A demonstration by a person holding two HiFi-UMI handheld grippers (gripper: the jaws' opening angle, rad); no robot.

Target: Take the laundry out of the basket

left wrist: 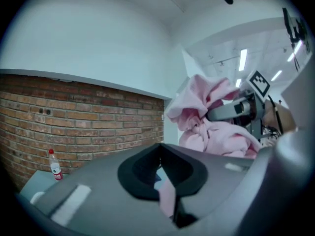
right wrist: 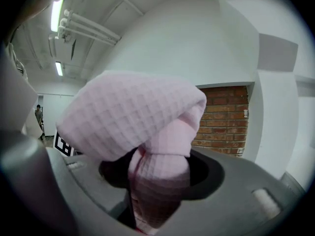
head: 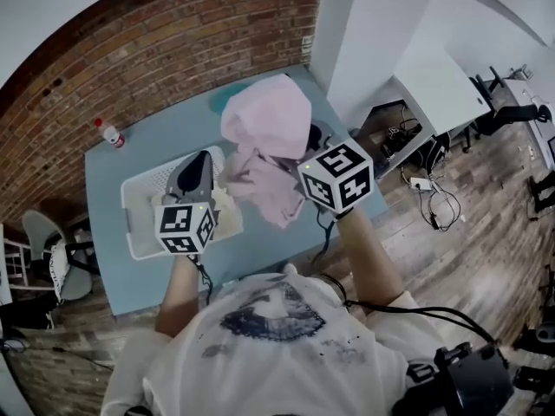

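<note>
Gripping the pink towel [head: 264, 120] by its bunched middle, the right claw [right wrist: 158, 183] holds it up beside the basket [head: 134, 224], the left claw [left wrist: 161, 181] pinching an edge; cream laundry [head: 227, 219] below that claw is not yet out.

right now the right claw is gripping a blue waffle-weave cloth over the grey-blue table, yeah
No: the waffle-weave cloth in the right claw is pink, not blue, as the right gripper view shows; it is over the grey-blue table.
</note>
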